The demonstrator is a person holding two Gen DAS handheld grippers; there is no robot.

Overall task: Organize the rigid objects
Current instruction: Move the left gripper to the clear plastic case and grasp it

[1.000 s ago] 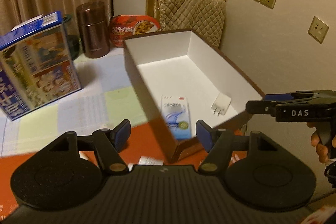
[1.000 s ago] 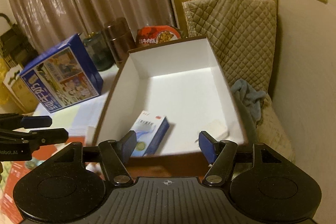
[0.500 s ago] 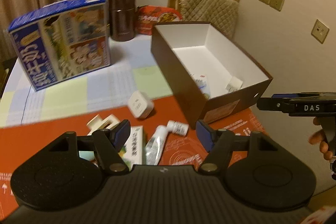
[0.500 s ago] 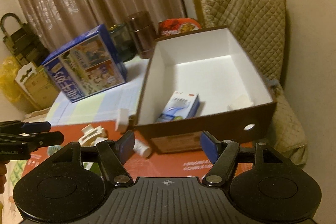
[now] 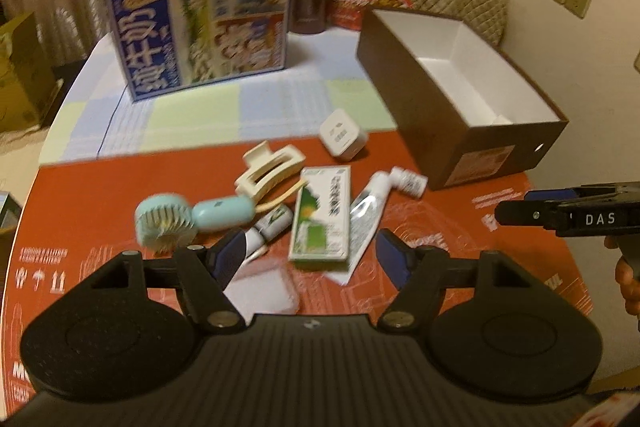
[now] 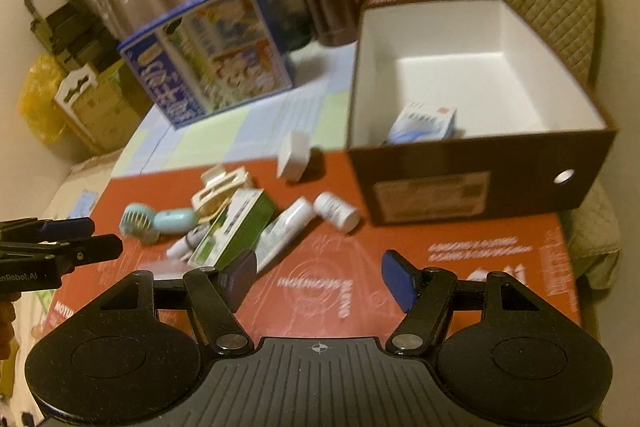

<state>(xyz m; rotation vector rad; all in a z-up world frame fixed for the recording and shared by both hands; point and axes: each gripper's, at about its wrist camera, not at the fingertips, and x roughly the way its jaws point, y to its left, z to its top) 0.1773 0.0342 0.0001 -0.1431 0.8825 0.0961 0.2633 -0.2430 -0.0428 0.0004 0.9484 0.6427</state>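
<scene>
We held the left hand-held gripper (image 5: 308, 253) spread and empty just short of the green box (image 5: 323, 213), whose long axis ran straight away from us; the right hand-held gripper (image 6: 318, 277), also spread, hung farther off. Beside the green box lay a white tube (image 5: 370, 213), a teal brush (image 5: 192, 217) and a cream clip (image 5: 270, 167); beyond it stood the brown box (image 5: 460, 107) on the surface (image 5: 480, 227).

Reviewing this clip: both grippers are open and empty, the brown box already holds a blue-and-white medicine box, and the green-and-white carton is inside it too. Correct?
Not quite. The green-and-white carton is not in the brown box; it lies on the red mat among the loose items, as the left wrist view shows. The rest holds: the left gripper and right gripper are open and empty, and the blue-and-white medicine box is inside.
</scene>
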